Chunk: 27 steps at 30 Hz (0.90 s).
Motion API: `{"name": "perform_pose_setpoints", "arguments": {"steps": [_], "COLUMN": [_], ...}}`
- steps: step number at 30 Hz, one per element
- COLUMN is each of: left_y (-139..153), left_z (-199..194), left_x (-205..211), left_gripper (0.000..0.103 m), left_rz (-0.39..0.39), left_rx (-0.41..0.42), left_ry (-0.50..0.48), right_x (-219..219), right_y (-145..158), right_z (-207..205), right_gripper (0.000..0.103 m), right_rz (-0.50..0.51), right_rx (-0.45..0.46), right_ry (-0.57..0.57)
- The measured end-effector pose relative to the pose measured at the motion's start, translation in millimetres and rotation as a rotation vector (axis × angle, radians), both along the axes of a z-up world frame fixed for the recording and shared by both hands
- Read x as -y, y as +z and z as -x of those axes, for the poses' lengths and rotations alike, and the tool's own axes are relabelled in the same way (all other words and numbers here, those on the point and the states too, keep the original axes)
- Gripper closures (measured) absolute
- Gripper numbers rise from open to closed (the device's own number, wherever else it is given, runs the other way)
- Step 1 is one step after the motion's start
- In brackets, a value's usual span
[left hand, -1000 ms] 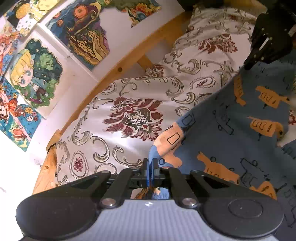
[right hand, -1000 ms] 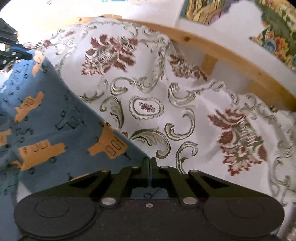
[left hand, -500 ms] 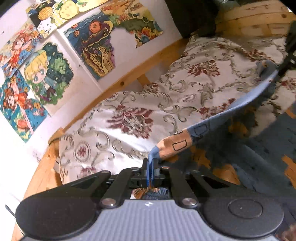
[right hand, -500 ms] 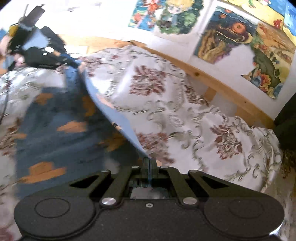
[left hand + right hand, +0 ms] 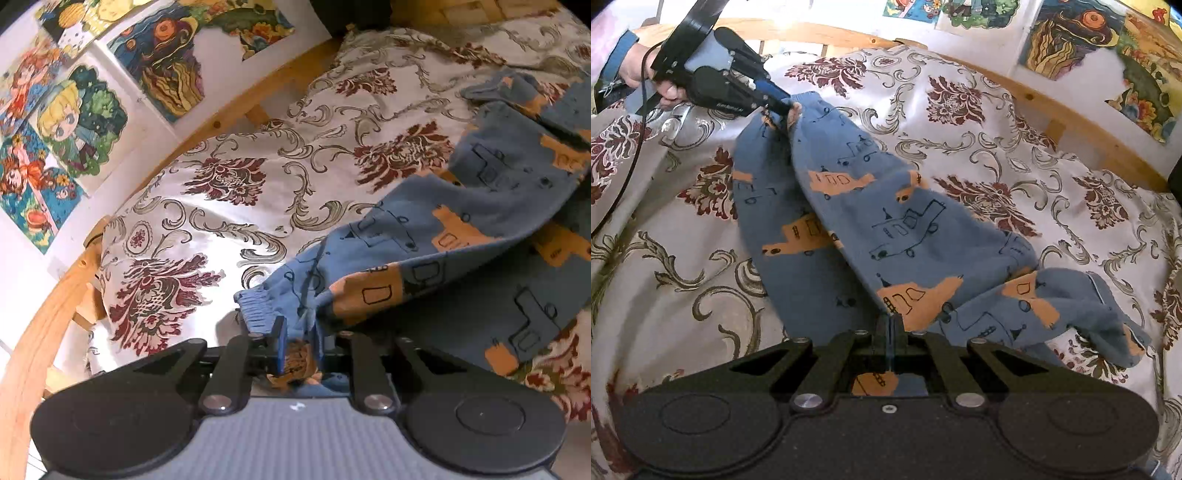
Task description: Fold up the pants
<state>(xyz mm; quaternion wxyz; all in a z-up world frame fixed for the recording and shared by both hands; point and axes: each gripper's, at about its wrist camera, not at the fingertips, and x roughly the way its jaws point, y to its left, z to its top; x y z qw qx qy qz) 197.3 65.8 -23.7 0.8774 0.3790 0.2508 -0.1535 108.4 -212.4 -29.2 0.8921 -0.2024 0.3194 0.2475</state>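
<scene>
Blue pants [image 5: 916, 236] printed with orange and outlined trucks lie stretched across the patterned bedspread [image 5: 979, 122]. In the right wrist view my right gripper [image 5: 891, 326] is shut on the near edge of the pants; the crumpled waist end [image 5: 1108, 314] lies to its right. At the far left, a hand holds my left gripper [image 5: 785, 105], which pinches the ribbed cuff end. In the left wrist view my left gripper [image 5: 300, 341] holds bunched cloth beside the cuff [image 5: 256, 312], its fingers [image 5: 280, 343] a little apart. The pants [image 5: 461, 206] run off to the right.
A wooden bed rail [image 5: 48, 314] curves along the far side of the bed [image 5: 1071, 107]. Colourful drawings [image 5: 77, 110] hang on the white wall behind it. A cable [image 5: 635, 147] trails from the left gripper over the spread.
The pants, held taut and raised between both grippers, have come down onto the bedspread. My left gripper's fingers now stand slightly wider around the cloth. The right gripper stays clamped.
</scene>
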Motion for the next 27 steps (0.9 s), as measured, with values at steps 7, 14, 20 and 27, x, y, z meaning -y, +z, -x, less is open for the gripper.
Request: {"name": "perform_pose_setpoints", "arguments": {"steps": [7,14,20,27], "left_y": [-7.0,-10.2,-4.7,-12.3], "left_z": [0.1,5.1,11.5,22.0], "left_x": [7.9,17.0,8.7,-8.0], "left_gripper": [0.065,0.098,0.099,0.099], "left_rz": [-0.145,-0.296,-0.369,-0.345], "left_rx": [0.004,0.034,0.109,0.024], "left_ry": [-0.072,-0.200,-0.317,-0.317], "right_x": [5.4,3.9,-5.7,-21.6], "right_y": [-3.5,-4.1,7.4,0.4], "right_z": [-7.7,-0.2,17.1,34.9], "right_gripper": [0.103,0.103,0.103,0.103], "right_rz": [-0.002,0.020,0.061,0.112], "right_rx": [0.016,0.040,0.066,0.035], "right_ry": [0.026,0.054,0.094,0.158]}}
